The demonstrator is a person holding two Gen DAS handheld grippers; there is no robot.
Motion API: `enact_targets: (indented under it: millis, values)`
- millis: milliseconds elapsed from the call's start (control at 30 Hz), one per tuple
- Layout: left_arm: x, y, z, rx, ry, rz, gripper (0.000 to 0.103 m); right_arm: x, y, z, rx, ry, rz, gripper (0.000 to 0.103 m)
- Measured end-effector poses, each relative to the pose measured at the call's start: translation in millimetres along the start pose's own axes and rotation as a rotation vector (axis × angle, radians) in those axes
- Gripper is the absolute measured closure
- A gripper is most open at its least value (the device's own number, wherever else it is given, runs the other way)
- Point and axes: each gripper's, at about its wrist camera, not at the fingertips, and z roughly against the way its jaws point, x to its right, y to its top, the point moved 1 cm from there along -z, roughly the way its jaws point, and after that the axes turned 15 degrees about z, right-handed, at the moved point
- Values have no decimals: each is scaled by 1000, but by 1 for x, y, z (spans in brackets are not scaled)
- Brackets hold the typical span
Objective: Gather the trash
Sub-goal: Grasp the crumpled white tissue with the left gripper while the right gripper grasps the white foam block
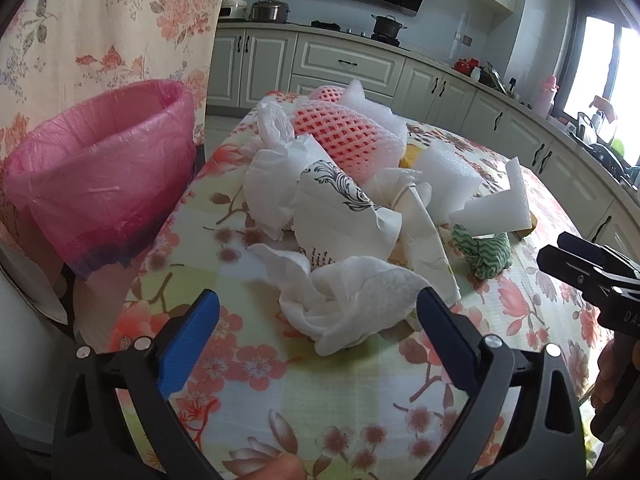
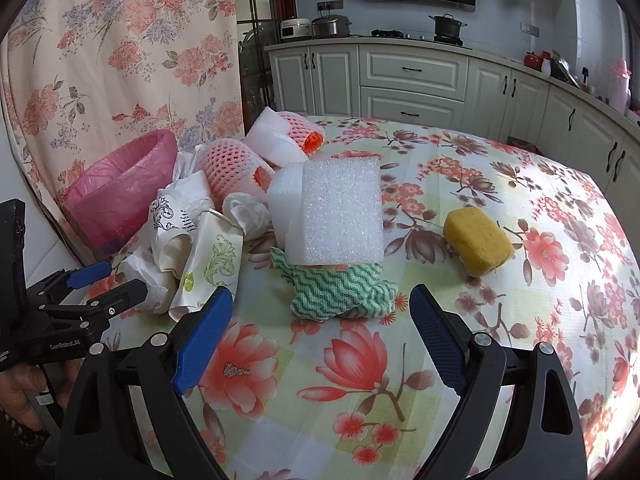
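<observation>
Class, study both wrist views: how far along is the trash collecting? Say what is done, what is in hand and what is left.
Done: nothing visible; the pink-lined bin shows no trash inside.
In hand: nothing. The left hand-held gripper stands open around the crumpled white tissue, not yet pinching it; the right hand-held gripper is open before the green striped cloth.
Left: everything, including the foam block and yellow sponge.

yellow sponge (image 1: 409,157): from my left wrist view, mostly buried behind foam
green cloth (image 2: 340,290): far edge tucked under my foam block (image 2: 340,210)
</observation>
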Motion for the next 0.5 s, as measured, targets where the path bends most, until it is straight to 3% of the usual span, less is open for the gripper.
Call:
enact_targets:
  millis: [200, 267, 367, 500]
  values:
    - [-1, 3, -21, -76, 6, 17, 33, 9, 11, -14, -26, 27, 0, 18]
    - [-1, 4, -24, -93, 7, 14, 51, 12, 15, -17, -27, 31, -1, 18]
    - [2, 6, -24, -104, 11, 3, 61, 17, 22, -23, -26, 46, -5, 18]
    - [4, 9, -17, -110, 8, 4, 66, 23, 30, -31, -37, 62, -9, 18]
